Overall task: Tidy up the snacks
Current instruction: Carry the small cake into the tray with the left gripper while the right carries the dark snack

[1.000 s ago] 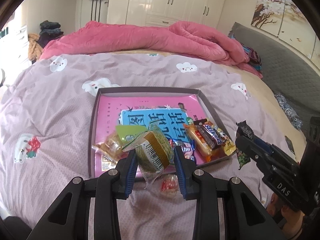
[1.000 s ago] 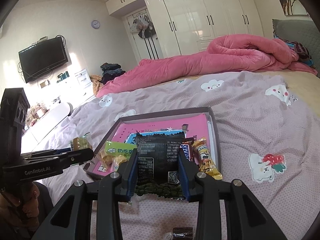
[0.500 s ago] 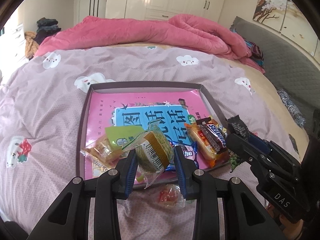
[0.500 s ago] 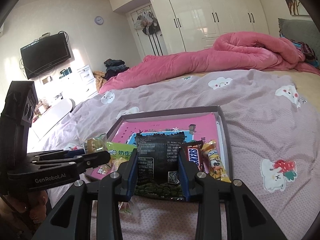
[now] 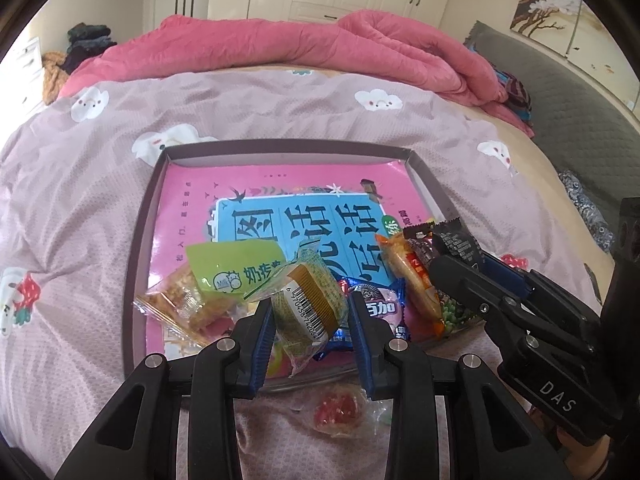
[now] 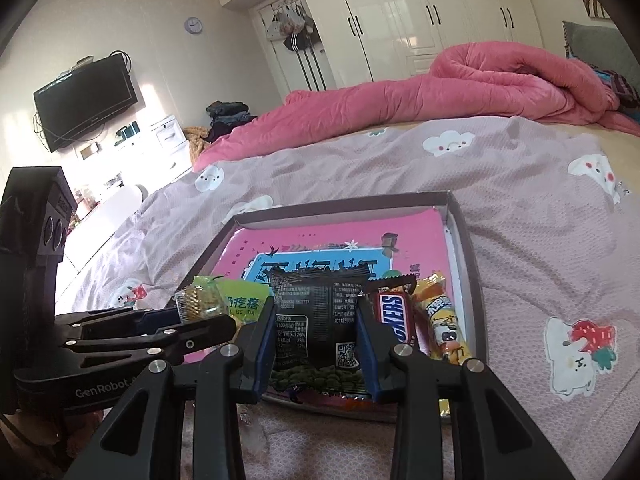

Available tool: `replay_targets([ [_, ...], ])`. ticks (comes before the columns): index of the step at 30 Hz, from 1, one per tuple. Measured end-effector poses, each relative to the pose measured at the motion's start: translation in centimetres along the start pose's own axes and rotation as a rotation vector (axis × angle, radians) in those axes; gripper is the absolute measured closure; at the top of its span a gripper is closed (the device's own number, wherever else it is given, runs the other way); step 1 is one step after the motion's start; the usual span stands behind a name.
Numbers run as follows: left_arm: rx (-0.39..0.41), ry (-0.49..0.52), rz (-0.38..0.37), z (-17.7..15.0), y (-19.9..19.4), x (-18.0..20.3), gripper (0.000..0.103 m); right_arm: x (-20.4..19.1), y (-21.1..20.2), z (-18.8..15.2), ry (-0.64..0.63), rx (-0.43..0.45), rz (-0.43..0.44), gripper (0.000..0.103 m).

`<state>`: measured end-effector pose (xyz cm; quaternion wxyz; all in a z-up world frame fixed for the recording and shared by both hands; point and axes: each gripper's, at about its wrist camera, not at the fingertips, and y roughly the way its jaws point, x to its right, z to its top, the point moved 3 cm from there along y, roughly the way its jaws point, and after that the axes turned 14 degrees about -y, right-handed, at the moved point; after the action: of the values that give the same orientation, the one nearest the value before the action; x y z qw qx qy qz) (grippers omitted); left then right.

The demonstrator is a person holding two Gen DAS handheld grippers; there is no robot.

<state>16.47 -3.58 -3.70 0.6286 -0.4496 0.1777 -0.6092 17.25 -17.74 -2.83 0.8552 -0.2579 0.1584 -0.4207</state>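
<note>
A shallow dark tray [image 5: 141, 216] with a pink printed floor lies on the bed, also in the right wrist view [image 6: 466, 240]. My left gripper [image 5: 311, 316] is shut on a small green-and-gold wrapped cake [image 5: 308, 300], held over the tray's near edge. My right gripper [image 6: 318, 336] is shut on a black pea packet [image 6: 318, 320], held over the tray's near right part. In the tray lie a green milk snack [image 5: 230, 266], a clear biscuit pack [image 5: 180, 308], a blue-purple pack [image 5: 380, 312], an orange bar [image 5: 408, 272] and a Snickers bar [image 6: 394, 316].
A red candy in clear wrap [image 5: 336, 416] lies on the lilac sheet [image 5: 80, 200] just outside the tray's near edge. A pink duvet [image 5: 280, 48] is heaped at the far side. A grey headboard [image 5: 568, 92] stands at the right.
Both grippers have moved forward over the tray's near edge, each still holding its snack. The right gripper has come closer beside the left one.
</note>
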Motion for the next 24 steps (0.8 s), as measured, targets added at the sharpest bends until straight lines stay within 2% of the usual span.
replay_targets([
  [24,-0.034,0.012,-0.004,0.3,1.6,0.4,0.067,0.2,2.2,-0.1,0.0,-0.035,0.022,0.066],
])
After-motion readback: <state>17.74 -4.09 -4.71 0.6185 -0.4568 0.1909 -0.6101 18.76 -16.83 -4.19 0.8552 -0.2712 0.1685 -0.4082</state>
